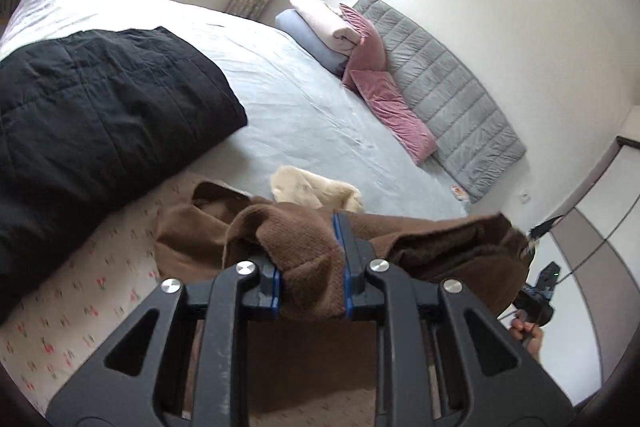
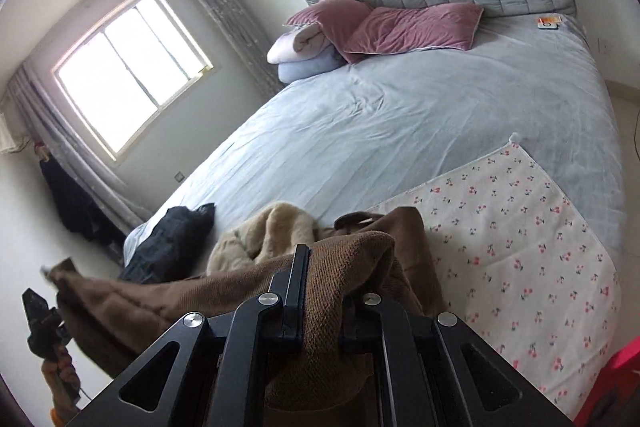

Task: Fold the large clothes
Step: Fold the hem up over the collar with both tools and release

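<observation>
Both the left gripper [image 1: 310, 267] and right gripper [image 2: 324, 291] clamp the brown garment [image 1: 440, 247], lifted over the floral sheet [image 2: 520, 227] at the bed's foot; next, I'd judge, spread it flat.

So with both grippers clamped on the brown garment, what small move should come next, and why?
Probably draw the left gripper and right gripper apart and lift. The brown garment sags bunched between them, over the cherry-print cloth, and wants spreading flat before any fold.
</observation>
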Motion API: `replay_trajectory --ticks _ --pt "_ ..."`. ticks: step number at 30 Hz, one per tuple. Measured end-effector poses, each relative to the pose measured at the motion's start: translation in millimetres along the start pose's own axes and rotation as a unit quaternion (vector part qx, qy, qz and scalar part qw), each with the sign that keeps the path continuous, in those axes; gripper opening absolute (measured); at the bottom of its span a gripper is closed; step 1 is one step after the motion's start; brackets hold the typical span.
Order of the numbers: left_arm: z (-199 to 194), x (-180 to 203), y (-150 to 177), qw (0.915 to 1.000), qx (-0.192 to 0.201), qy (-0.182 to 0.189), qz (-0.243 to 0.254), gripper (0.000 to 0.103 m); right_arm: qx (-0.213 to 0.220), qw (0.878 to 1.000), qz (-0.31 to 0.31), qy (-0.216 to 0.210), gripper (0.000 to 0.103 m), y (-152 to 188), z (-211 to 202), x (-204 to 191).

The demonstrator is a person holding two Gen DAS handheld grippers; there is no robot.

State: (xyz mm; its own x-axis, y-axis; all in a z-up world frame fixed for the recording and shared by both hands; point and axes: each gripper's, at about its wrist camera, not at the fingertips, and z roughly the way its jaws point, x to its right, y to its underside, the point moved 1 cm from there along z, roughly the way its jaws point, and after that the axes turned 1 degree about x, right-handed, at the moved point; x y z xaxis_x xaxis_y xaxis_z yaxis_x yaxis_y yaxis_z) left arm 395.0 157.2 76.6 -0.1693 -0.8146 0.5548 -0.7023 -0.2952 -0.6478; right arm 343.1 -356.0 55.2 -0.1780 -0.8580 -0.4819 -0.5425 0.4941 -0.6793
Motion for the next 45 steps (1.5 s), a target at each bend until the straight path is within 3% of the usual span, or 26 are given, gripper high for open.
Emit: replay_trajectory --ticks 3,5,8,10,11,12,14,17,20,21,22,23,24,25,28,30,32,34,35,37,38,40,41,45 --pt "56 -26 -12 0.9997 0.006 -0.021 0.007 0.029 -0.004 1.000 0.028 0.003 0.012 -16 54 23" --pt "102 -43 -9 0.9989 -0.030 -0.034 0.005 0.033 -0.027 0.998 0.058 0.000 0.020 -17 93 38" --pt "156 -63 8 0.9905 -0.090 -0.104 -0.002 0.051 -0.059 0.994 0.077 0.040 0.036 -8 134 57" --pt "157 -68 15 0.9891 -0.092 -0.115 0.008 0.054 -0.054 0.994 0.079 0.044 0.047 -8 138 67" --pt "150 -68 17 0.9909 -0.083 -0.105 0.015 0.061 -0.046 0.995 0.081 0.038 0.054 -9 133 72" --pt "142 -68 19 0.9920 -0.072 -0.100 0.027 0.077 -0.033 0.996 0.080 0.034 0.058 -11 126 76" --pt "124 -61 19 0.9891 -0.042 -0.123 0.070 0.090 -0.016 0.998 0.046 0.043 0.067 -16 114 77" --pt "132 -64 14 0.9791 -0.045 -0.149 0.130 0.091 -0.039 0.993 -0.043 0.098 0.067 -19 125 64" --pt "170 -89 8 0.9741 -0.113 -0.166 0.104 0.089 -0.086 0.985 -0.102 0.112 0.067 -12 160 50" --pt "181 -95 8 0.9740 -0.127 -0.166 0.087 0.076 -0.098 0.982 -0.111 0.119 0.067 -9 172 46" --pt "188 -99 8 0.9759 -0.135 -0.155 0.073 0.058 -0.105 0.978 -0.116 0.135 0.060 -5 184 45" --pt "191 -98 8 0.9780 -0.135 -0.143 0.069 0.012 -0.105 0.975 -0.120 0.152 0.020 -2 193 43" --pt "188 -93 6 0.9785 -0.121 -0.151 0.072 0.008 -0.105 0.972 -0.127 0.165 0.007 1 198 39" --pt "180 -84 3 0.9813 -0.092 -0.147 0.084 0.007 -0.089 0.971 -0.133 0.179 0.007 1 197 35" --pt "140 -43 -12 0.9844 0.014 -0.119 0.129 0.007 0.015 0.967 -0.171 0.187 0.006 -9 166 9" --pt "122 -22 -23 0.9786 0.071 -0.116 0.155 0.007 0.060 0.966 -0.172 0.186 0.006 -22 152 -5" --pt "125 -13 -36 0.9662 0.116 -0.145 0.179 0.008 0.085 0.959 -0.179 0.202 0.006 -36 157 -14" --pt "151 -27 -51 0.9632 0.109 -0.181 0.167 0.012 0.083 0.956 -0.177 0.219 0.008 -49 178 -12" --pt "169 -37 -55 0.9584 0.098 -0.212 0.164 0.023 0.071 0.956 -0.169 0.228 0.017 -52 192 -7" --pt "200 -60 -57 0.9360 0.068 -0.306 0.161 0.026 0.042 0.950 -0.152 0.268 0.022 -51 216 7" --pt "205 -72 -57 0.9318 0.056 -0.324 0.153 0.026 0.033 0.946 -0.151 0.284 0.024 -47 222 12" --pt "198 -79 -51 0.9471 0.055 -0.293 0.118 0.027 0.024 0.949 -0.159 0.273 0.031 -36 223 13" --pt "194 -73 -46 0.9534 0.051 -0.274 0.116 0.032 0.020 0.948 -0.172 0.267 0.039 -29 221 9" --pt "196 -17 -12 0.9585 0.020 -0.224 0.176 0.065 0.007 0.947 -0.238 0.217 0.060 8 214 -46"
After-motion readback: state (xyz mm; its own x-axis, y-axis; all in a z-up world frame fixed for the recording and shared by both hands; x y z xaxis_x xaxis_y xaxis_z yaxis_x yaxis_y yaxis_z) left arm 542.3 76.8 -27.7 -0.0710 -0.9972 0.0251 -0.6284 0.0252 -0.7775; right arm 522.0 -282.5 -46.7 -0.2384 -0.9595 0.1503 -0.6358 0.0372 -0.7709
